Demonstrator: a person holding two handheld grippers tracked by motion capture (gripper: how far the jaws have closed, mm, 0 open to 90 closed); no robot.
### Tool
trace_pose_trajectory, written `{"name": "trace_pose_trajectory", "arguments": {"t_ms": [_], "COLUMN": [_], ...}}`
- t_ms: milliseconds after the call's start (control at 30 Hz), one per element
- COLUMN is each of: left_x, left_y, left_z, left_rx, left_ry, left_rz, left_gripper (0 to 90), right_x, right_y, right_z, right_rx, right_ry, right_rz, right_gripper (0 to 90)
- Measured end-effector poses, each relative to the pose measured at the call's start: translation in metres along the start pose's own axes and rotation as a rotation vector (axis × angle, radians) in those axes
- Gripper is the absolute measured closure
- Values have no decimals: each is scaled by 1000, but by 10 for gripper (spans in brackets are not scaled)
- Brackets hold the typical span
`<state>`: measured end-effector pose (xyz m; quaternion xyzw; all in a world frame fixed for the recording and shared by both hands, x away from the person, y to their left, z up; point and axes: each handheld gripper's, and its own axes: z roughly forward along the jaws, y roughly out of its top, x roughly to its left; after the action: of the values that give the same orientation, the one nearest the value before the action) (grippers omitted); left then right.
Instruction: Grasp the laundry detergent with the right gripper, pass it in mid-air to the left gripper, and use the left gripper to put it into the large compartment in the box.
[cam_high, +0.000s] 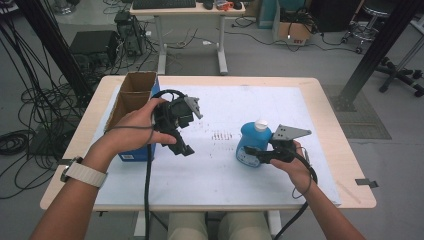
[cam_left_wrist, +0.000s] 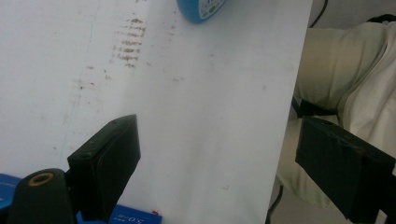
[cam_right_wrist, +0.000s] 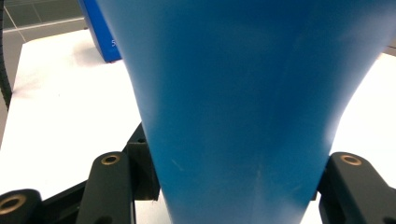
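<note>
1. R gripper (cam_high: 255, 154): my jaws are clamped on the blue bottle (cam_high: 250, 142), upright on the white mat (cam_high: 225, 175), right of centre. I'd keep it vertical, white cap (cam_high: 260, 124) up.
2. L gripper (cam_high: 182, 145): jaws spread wide, empty, above the mat.
3. Cardboard box (cam_high: 131, 96) sits far left; I'd lift w/ clearance if heading there.

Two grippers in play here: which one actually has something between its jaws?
The right gripper: its jaws clamp the blue bottle. The left gripper hangs open above the white mat, holding nothing.

Left gripper (cam_high: 176, 131) raised, tilted down, jaws spread wide; right gripper (cam_high: 255, 152) low, level, jaws clamped.
</note>
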<state>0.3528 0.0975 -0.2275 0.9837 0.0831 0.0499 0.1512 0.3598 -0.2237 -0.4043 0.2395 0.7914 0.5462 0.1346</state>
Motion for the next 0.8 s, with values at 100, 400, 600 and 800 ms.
{"name": "trace_pose_trajectory", "arguments": {"t_ms": [100,400,600,800], "left_x": [0,-1,-1,-1], "left_y": [0,1,2,2], "left_z": [0,-1,-1,-2], "left_rx": [1,-1,-2,-3], "left_ry": [0,1,1,4], "left_rz": [3,0,2,-4], "left_gripper": [141,141,141,141], "right_x": [0,0,0,0], "right_y": [0,1,1,1], "right_z": [0,0,0,0], "right_rx": [2,5,6,4], "right_ry": [-1,2,4,4], "right_rz": [-1,-3,-11,-6], "right_gripper": [427,432,435,435]}}
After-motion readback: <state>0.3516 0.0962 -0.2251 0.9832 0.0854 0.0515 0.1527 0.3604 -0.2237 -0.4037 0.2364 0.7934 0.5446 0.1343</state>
